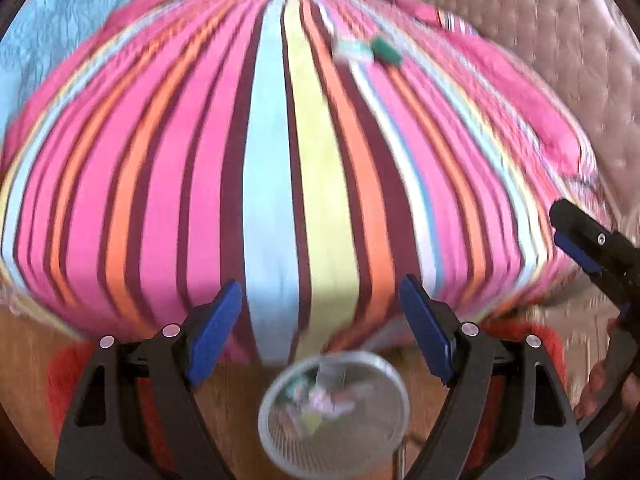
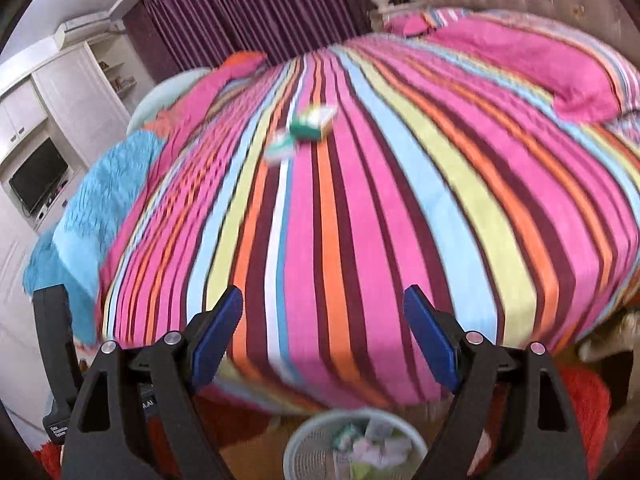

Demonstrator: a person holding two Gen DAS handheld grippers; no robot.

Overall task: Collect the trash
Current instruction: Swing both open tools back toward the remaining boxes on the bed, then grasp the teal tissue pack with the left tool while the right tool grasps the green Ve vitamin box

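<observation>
A green box and a white-green wrapper lie far up on the striped bed cover. A white mesh waste bin holding several scraps stands on the floor at the bed's foot, below both grippers. My left gripper is open and empty above the bin. My right gripper is open and empty; it also shows at the right edge of the left wrist view. Both views are blurred.
A blue blanket lies on the bed's left side. A red rug covers the wood floor by the bin. A padded headboard, purple curtains and a white cabinet with a TV stand beyond.
</observation>
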